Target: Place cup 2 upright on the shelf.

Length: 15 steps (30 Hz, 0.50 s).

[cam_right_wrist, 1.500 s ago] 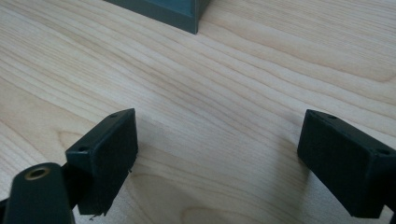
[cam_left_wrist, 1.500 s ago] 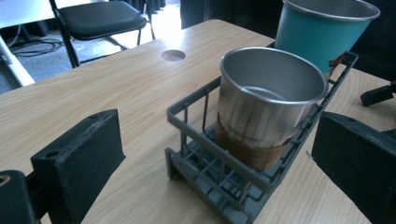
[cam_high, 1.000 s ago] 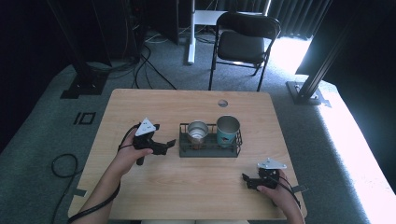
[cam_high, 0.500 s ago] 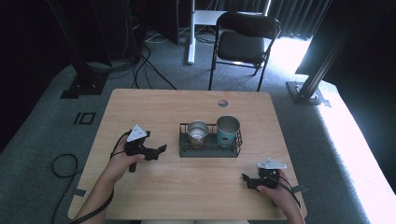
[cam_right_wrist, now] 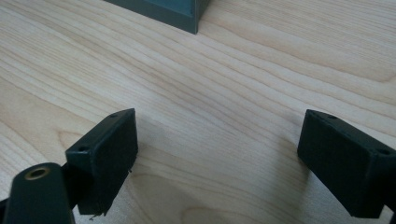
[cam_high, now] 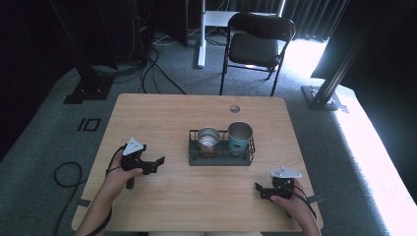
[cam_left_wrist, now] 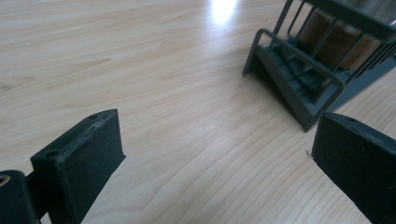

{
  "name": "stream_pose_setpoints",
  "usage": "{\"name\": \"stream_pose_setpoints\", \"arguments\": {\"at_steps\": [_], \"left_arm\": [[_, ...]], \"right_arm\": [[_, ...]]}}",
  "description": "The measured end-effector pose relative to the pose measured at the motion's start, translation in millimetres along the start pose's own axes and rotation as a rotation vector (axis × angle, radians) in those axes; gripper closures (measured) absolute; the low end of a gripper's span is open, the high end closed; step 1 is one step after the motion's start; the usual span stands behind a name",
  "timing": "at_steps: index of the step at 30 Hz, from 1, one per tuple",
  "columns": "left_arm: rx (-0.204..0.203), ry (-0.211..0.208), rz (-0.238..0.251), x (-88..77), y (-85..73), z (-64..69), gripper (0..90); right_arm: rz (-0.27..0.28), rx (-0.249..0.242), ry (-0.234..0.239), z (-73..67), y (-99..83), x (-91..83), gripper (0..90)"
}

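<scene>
Rack (cam_high: 221, 158) with two cups (cam_high: 208, 138) sits ahead of the left claw (cam_high: 158, 161), to its right, well apart. Both claws gape wide, empty; right claw (cam_high: 258, 189) rests near the table edge. Approach level, jaws straddling the rack's end rail.

Dark wire rack (cam_high: 221, 158) mid-table, two metal cups (cam_high: 208, 139) upright inside

Black tongs (cam_high: 156, 162), grey triangular plates (cam_high: 134, 146)

The high view looks forward and down over the whole light wooden table (cam_high: 162, 118). Both gripper views skim low and close above it, sharing the dark wire rack (cam_high: 221, 156) (cam_left_wrist: 299, 88) (cam_right_wrist: 168, 11).
</scene>
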<state>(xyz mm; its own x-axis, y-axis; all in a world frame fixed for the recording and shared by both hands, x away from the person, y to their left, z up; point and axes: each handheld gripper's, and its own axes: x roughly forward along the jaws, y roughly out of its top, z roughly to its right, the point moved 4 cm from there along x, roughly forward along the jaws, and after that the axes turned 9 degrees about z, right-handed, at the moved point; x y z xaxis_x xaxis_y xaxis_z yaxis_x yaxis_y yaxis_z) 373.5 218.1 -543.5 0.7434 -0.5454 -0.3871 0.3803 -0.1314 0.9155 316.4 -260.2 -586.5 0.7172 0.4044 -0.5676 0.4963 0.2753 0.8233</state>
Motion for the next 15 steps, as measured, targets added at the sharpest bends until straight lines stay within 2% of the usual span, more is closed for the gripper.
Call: {"name": "stream_pose_setpoints", "arguments": {"at_steps": [9,12,13,15], "left_arm": [[-0.031,0.049,-0.018,-12.5,-11.7,-9.6,2.8],[-0.039,0.052,-0.015,-13.8,-12.7,-10.6,2.8],[-0.054,0.067,-0.015,-16.0,-15.5,-13.0,2.8],[-0.057,0.077,-0.023,-18.0,-18.9,-15.1,2.8]], "right_arm": [[0.0,0.0,0.0,0.0,0.0,0.0,11.7],[0.0,0.0,0.0,0.0,0.0,0.0,11.7],[0.0,0.0,0.0,0.0,0.0,0.0,11.7],[0.0,0.001,0.0,-0.1,0.0,0.0,11.7]]}}
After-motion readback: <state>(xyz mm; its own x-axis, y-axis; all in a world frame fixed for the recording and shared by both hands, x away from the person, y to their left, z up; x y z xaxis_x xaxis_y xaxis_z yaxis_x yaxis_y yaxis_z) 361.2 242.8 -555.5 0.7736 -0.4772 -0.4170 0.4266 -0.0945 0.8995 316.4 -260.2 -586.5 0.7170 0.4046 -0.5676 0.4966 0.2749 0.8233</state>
